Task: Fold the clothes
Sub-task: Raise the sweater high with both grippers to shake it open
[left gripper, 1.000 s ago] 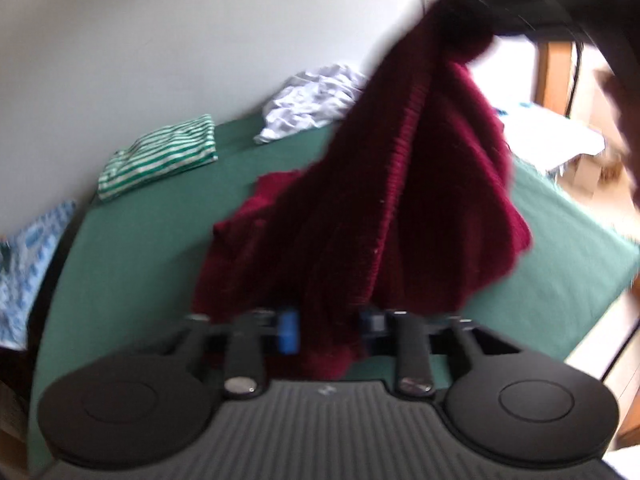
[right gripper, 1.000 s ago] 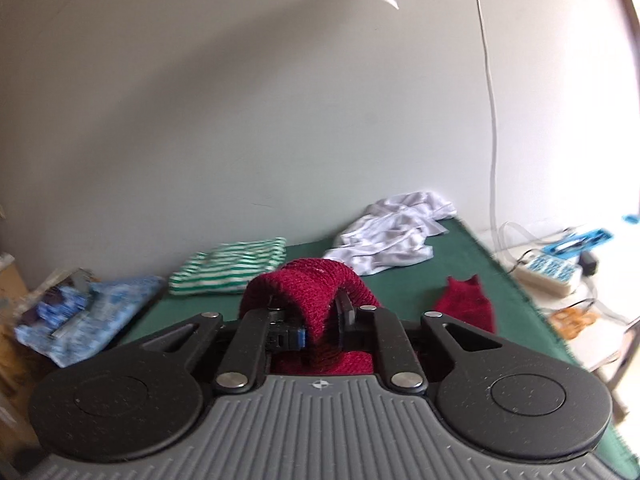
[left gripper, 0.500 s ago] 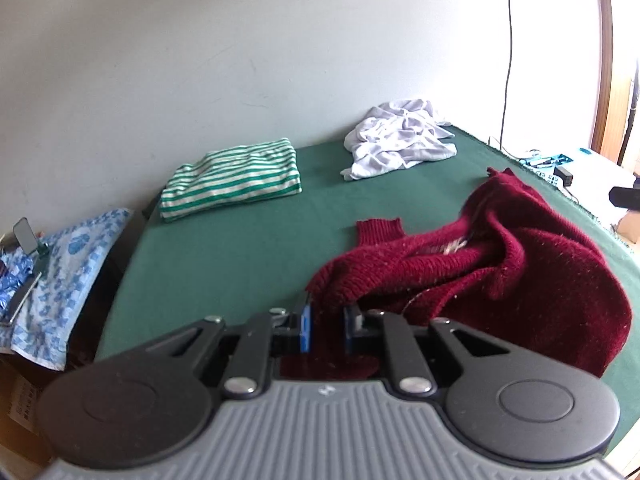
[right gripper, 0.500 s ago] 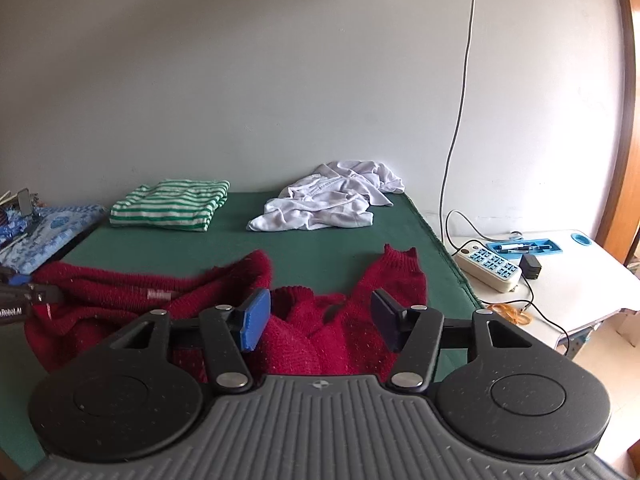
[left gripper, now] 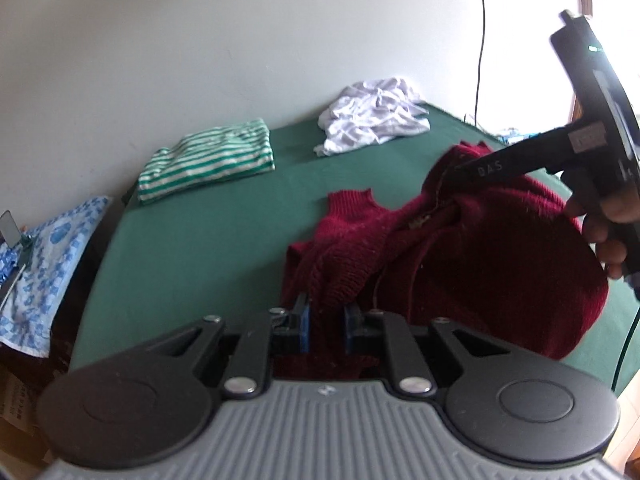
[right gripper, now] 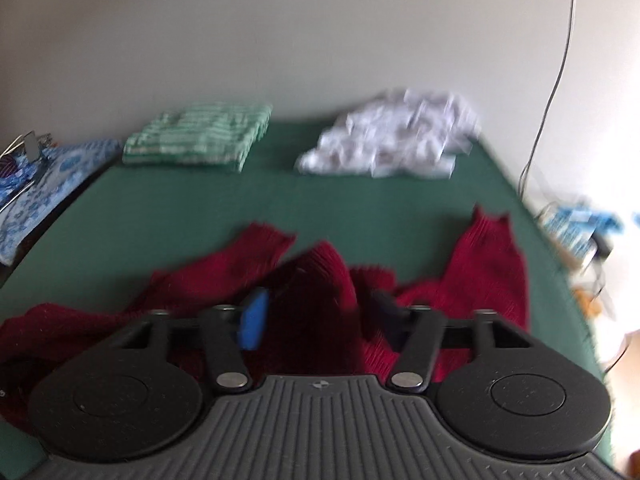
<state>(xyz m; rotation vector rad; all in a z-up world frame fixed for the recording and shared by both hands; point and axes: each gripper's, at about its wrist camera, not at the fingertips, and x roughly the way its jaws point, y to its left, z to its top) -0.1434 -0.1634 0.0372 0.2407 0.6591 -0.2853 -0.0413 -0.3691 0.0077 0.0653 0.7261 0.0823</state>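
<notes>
Left gripper [left gripper: 325, 322] pinches red sweater [left gripper: 480, 264] hem; right gripper [right gripper: 316, 316], jaws spread, pokes the bunched middle. Knit could snag, dragging it crooked across the near green table [left gripper: 200, 240].

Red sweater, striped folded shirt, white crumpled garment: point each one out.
red sweater [left gripper: 480, 264], left wrist view, on its bunched knit body.
striped folded shirt [left gripper: 212, 160], left wrist view, on its top face.
white crumpled garment [left gripper: 372, 122], left wrist view, on the heap's middle.

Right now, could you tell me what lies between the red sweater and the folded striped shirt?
Only bare green cloth separates the red sweater from the striped shirt; the left wrist view shows it.
</notes>
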